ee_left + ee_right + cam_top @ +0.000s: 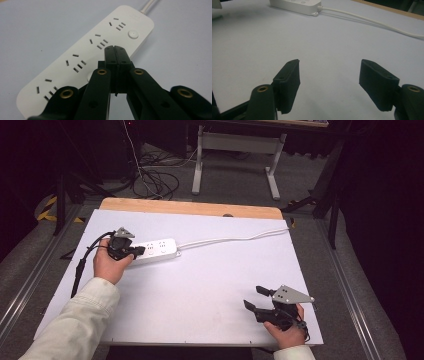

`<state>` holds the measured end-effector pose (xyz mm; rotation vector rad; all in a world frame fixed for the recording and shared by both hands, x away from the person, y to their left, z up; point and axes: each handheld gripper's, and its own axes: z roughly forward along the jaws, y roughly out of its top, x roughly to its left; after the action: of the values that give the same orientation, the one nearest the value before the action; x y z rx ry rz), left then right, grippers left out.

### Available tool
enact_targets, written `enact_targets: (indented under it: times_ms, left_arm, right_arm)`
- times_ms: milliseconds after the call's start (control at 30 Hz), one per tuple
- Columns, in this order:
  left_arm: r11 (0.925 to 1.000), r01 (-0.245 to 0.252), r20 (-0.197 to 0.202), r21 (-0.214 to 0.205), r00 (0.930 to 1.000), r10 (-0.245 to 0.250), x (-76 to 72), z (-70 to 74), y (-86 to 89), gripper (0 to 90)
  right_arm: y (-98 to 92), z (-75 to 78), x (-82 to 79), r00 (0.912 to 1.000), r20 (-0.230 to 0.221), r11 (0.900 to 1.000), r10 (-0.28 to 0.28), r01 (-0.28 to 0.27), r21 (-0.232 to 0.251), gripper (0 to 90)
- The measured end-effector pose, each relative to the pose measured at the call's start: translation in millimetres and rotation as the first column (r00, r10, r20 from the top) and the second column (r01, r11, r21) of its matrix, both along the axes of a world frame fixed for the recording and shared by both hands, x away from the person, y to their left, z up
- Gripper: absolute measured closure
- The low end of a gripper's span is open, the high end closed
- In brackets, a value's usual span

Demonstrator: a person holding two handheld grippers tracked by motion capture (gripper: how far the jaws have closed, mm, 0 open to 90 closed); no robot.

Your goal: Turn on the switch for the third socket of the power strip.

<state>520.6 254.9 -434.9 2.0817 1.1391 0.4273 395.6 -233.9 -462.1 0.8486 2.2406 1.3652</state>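
A white power strip (pixel 156 249) lies flat on the far left part of the pale table (pixel 200 290). Its white cord (pixel 235 239) runs off to the right, toward the far edge. The left gripper (pixel 137 251) sits right at the near end of the strip, and its 2 black jaws are pressed tight together with nothing between them, just over the strip's top by a round button (pixel 133 34). The right gripper (pixel 255 298) rests near the front right corner, well apart from the strip, with its jaws spread wide and holding nothing
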Motion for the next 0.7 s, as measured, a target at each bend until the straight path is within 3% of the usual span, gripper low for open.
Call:
enact_targets:
  times_ms: [333, 700]
  left_arm:
    - [0.9986, -0.015, 0.019, -0.051, 0.9997, 0.016, -10.5, 16.0, 4.4, 90.0]
    - [0.9957, 0.009, 0.058, -0.093, 0.9983, -0.003, -22.0, 29.9, 6.0, 89.9]
  right_arm:
    - [0.3, -0.4, 0.8, 1.0000, 0.000, 1.0000, -0.001, 0.001, -0.001, 33.7]
    - [0.7, -0.4, 0.6, 1.0000, -0.002, 1.0000, 0.000, 0.000, -0.002, 33.7]
